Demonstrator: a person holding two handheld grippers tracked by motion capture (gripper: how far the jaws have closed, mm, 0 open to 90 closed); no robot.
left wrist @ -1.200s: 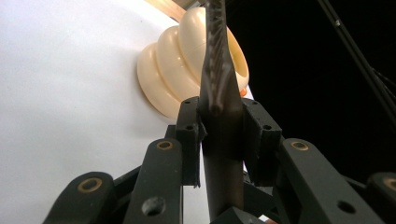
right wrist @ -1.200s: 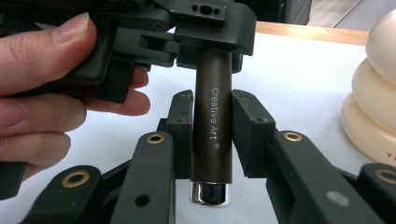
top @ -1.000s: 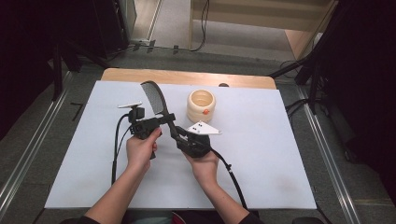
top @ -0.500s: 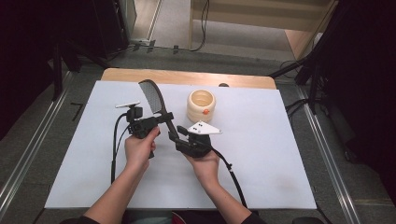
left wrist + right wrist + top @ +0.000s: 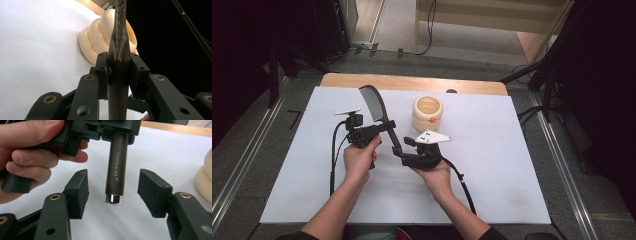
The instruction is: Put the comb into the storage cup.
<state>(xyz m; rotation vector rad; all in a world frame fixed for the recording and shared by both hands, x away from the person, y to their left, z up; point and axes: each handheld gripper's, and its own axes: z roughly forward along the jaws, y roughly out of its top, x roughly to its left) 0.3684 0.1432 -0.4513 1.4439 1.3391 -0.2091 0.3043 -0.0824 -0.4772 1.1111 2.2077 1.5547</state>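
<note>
A fan brush with a dark handle marked "Creative Art" stands tilted above the white table. My left gripper is shut on the handle just below the brush head, and both pads press its sides. My right gripper sits at the handle's lower metal tip. Its jaws have just been opening, and the handle hangs between them with a gap to each pad. In the high view the right gripper lies just right of the left hand.
A cream ridged cup with an orange spot stands behind the grippers, close to the brush. The white sheet covers the table, with a wooden strip at its far edge. Floor rails run along both sides.
The right gripper's jaws have spread apart, off the handle's lower end. The left gripper still grips the brush in the same place, and neither hand has shifted.
</note>
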